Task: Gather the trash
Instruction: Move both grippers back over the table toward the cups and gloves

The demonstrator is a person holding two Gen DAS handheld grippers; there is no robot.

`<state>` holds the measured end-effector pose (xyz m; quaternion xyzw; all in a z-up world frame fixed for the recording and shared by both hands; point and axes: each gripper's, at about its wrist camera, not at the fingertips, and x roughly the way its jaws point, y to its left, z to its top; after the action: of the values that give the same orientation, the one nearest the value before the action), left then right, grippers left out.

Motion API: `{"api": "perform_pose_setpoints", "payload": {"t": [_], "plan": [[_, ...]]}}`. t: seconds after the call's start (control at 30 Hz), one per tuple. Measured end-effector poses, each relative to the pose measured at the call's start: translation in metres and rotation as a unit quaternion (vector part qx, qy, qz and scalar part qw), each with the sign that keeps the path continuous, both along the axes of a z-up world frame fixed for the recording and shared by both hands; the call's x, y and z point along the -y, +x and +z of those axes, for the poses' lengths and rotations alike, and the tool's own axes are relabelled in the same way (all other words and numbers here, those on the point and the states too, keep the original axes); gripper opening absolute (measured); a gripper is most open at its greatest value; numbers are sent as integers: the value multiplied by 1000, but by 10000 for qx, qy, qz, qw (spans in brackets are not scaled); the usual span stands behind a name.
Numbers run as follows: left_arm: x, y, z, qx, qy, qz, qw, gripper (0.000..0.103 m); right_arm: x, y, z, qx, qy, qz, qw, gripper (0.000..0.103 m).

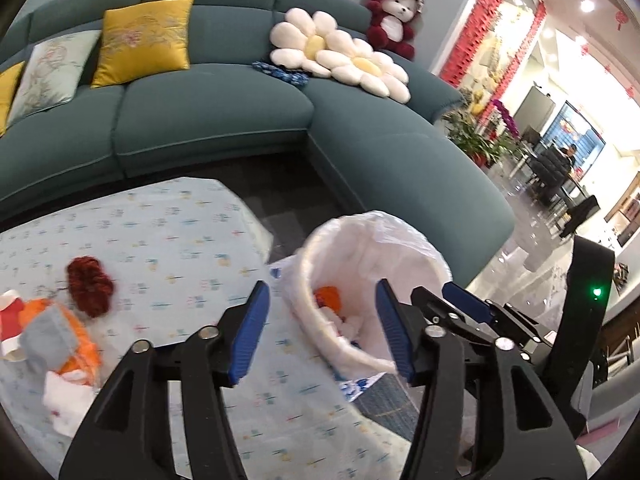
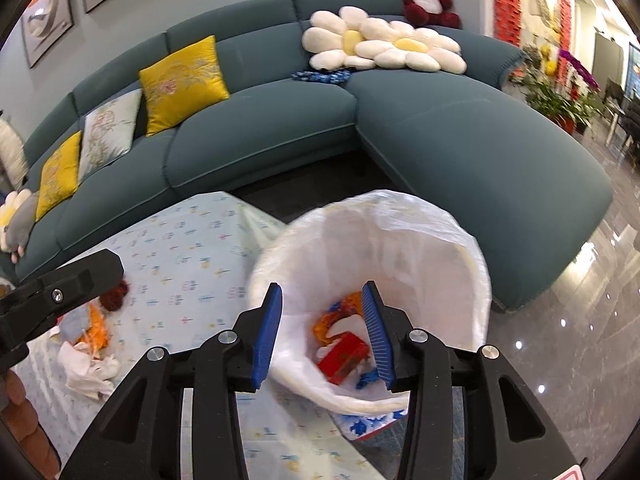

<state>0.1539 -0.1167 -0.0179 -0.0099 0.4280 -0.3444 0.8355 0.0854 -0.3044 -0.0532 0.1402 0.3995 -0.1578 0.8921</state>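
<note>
Both the left gripper [image 1: 322, 332] and right gripper [image 2: 322, 334] hang spread and empty over the lined bin [image 2: 460, 248]; the drop looks done. Next, reach for the scraps [image 1: 52, 332] on the bench [image 1: 180, 240].

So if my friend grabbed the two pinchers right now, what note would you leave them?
Left gripper: open, nothing between its pads.
Right gripper: open and empty, above the trash bin.
Trash bin: white liner, standing beside the table's edge. Already inside it: a red box, orange wrappers and white scraps.
Still on the table: a dark red fuzzy ball, a pile of orange and grey wrappers, crumpled white tissue and a red and white cup at the left edge.
Left to do: pick those up and drop them into the bin.
</note>
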Motion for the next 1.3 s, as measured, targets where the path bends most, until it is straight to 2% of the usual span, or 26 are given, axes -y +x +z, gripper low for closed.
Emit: {"api": "perform_pose_setpoints", "payload": {"t": [0.03, 0.13, 0.27, 0.4, 0.57, 0.63, 0.77, 1.1, 1.3], "plan": [[-9, 1, 1, 21, 2, 65, 10000, 64, -7, 3, 1, 3, 6, 76, 10000, 41], [-42, 5, 4, 128, 59, 283, 9995, 66, -33, 9, 3, -3, -11, 369, 9993, 41], [-92, 14, -2, 51, 118, 701, 9975, 67, -66, 17, 2, -37, 9, 697, 9976, 41], [-135, 15, -11, 92, 330, 1071, 9937, 69, -102, 26, -2, -100, 54, 996, 9950, 41], [-185, 15, -26, -65, 352, 1433, 9890, 74, -149, 34, -10, -221, 71, 1408, 9898, 41], [-205, 15, -32, -126, 379, 1586, 9865, 77, -164, 35, -13, -253, 67, 1555, 9875, 48], [-237, 13, -51, -329, 449, 1731, 9833, 81, -200, 39, -24, -386, 63, 1931, 9804, 49], [-281, 10, -110, -878, 669, 1783, 9778, 81, -275, 51, -62, -811, -83, 2734, 9585, 49], [-296, 9, -119, -984, 514, 1858, 9763, 81, -294, 57, -76, -955, -123, 2930, 9512, 49]]}}
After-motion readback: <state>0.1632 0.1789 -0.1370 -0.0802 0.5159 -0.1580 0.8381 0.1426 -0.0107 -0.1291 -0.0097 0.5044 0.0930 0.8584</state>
